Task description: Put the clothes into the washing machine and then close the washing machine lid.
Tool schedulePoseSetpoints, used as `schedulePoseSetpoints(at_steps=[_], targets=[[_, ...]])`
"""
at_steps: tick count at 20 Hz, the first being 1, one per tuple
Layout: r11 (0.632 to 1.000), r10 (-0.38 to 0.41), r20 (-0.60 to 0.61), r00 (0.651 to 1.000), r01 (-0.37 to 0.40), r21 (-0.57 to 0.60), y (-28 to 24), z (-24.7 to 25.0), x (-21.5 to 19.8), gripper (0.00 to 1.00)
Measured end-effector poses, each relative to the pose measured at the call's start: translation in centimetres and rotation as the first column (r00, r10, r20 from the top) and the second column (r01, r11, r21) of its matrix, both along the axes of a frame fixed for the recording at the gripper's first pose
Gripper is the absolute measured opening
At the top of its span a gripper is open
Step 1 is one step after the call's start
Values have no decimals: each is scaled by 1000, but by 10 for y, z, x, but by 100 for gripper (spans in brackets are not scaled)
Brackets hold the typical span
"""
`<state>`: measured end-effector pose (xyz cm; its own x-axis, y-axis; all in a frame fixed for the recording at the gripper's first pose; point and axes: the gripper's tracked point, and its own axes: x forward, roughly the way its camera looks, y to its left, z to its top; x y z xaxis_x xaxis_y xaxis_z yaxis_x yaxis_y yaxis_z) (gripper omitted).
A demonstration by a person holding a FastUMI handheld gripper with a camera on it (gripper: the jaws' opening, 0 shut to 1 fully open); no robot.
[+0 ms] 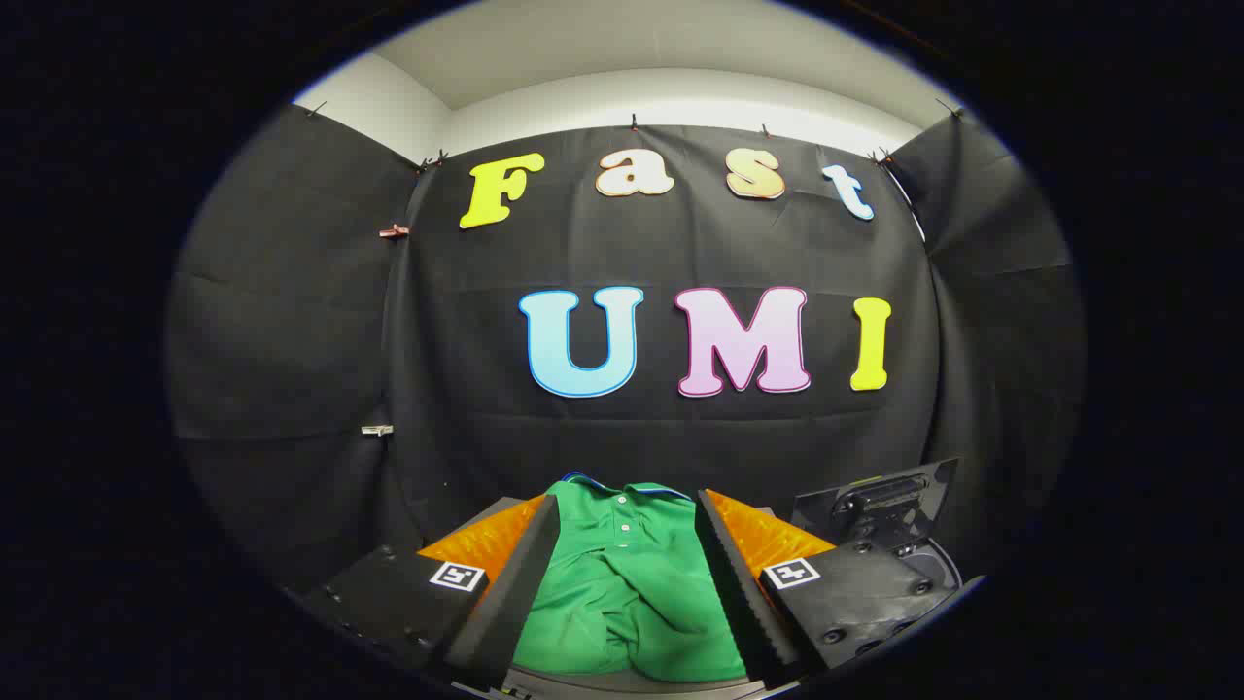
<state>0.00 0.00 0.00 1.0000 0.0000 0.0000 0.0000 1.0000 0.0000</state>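
Green polo shirt, that's the clothes part of this job, and right now it's lying crumpled between my gripper fingers, collar pointing away from me toward the black cloth wall. The fingers are spread wide apart with the shirt in the gap, and I can't honestly tell whether either pad is touching fabric yet, so I wouldn't call it a grip.

Step-wise I'd say I'm at the very start: lining up to grab the shirt. Nothing is in the washer yet as far as I can see. Off beyond my right finger there's a dark panel tilted up, which I take to be the washing machine lid standing open, with a curved rim just below it that I'm guessing is the drum opening.

Next move, as I read it: squeeze down on a good bunch of cloth, not just a thin fold, or it'll slip out on the lift. Then swing right and drop it past that rim, and flip the lid down after.

Count: one shirt, one lid, one gripper with two fingers. Any other garments, can't tell.
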Motion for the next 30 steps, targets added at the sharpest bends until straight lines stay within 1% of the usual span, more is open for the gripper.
schedulePoseSetpoints(at_steps=[7, 17, 24, 30], targets=[[1000, 22, -9, 1000, -22, -15, 5, -3, -10, 89], [999, 38, -15, 999, -38, -36, 13, -7, -9, 89], [999, 39, -27, 999, -39, -23, 14, -13, -8, 89], [998, 49, -32, 998, -50, -29, 11, -4, -3, 88]])
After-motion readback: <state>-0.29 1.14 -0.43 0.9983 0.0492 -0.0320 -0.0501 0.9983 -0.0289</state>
